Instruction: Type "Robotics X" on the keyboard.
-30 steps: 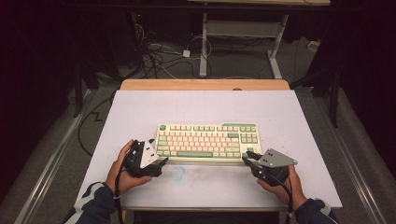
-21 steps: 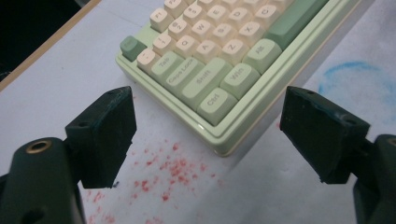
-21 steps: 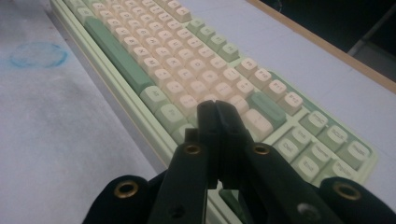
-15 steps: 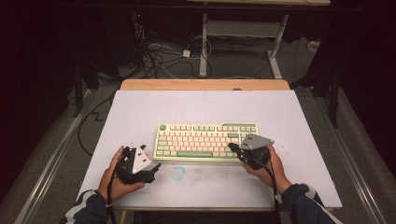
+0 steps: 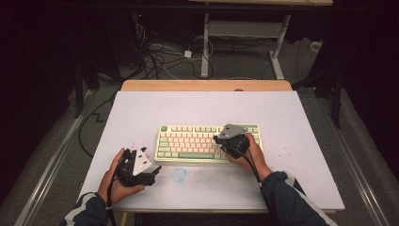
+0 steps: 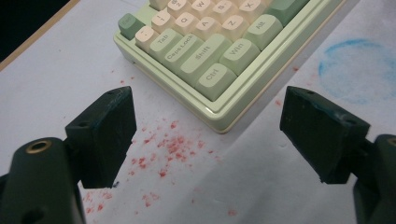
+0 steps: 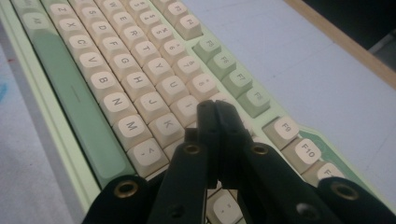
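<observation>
Right hand-held gripper (image 5: 217, 139) jaws together over pale-green-and-cream mechanical keyboard (image 5: 188, 142); left hand-held gripper (image 5: 155, 170) jaws apart at keyboard's 7 o'clock.

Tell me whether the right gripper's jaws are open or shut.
Shut. In the right gripper view the right gripper has its two black jaws pressed together with nothing between them, over the pale green and cream keyboard.

A pale green keyboard (image 5: 207, 143) with cream and green keys lies flat on the white table (image 5: 291, 122). It sits near the front edge, roughly midway between the sides, long side parallel to that edge.
</observation>
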`<state>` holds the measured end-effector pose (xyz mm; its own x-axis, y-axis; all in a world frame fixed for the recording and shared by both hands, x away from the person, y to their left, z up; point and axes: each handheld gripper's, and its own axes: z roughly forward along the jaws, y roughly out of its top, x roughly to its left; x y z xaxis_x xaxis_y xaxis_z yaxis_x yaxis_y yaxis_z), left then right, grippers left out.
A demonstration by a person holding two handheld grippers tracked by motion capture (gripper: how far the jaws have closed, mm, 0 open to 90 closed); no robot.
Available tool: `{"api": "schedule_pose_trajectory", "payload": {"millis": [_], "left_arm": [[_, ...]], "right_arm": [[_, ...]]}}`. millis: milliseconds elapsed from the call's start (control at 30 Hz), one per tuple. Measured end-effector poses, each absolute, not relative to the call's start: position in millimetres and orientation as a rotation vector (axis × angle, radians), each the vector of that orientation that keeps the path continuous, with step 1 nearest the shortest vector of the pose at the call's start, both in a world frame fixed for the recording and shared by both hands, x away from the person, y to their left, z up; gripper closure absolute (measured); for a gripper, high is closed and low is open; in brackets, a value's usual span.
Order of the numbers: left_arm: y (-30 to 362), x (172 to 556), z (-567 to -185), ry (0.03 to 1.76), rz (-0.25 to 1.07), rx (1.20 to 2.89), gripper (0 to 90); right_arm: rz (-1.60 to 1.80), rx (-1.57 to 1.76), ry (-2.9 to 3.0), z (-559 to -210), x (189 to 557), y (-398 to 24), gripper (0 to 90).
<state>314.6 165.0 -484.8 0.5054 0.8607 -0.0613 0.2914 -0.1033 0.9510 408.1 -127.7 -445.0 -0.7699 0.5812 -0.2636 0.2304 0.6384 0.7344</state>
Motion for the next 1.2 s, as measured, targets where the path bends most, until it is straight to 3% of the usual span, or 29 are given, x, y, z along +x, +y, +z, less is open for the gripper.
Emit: {"api": "schedule_pose_trajectory", "payload": {"millis": [600, 1200], "left_arm": [[164, 316, -489, 0.999, 0.662, 1.693, 17.3], [163, 316, -491, 0.987, 0.665, 1.710, 17.4]], "right_arm": [[0.890, 0.635, 2.406, -454, 416, -114, 90.0], [0.995, 0.664, 2.334, -439, 408, -132, 89.2]]}}
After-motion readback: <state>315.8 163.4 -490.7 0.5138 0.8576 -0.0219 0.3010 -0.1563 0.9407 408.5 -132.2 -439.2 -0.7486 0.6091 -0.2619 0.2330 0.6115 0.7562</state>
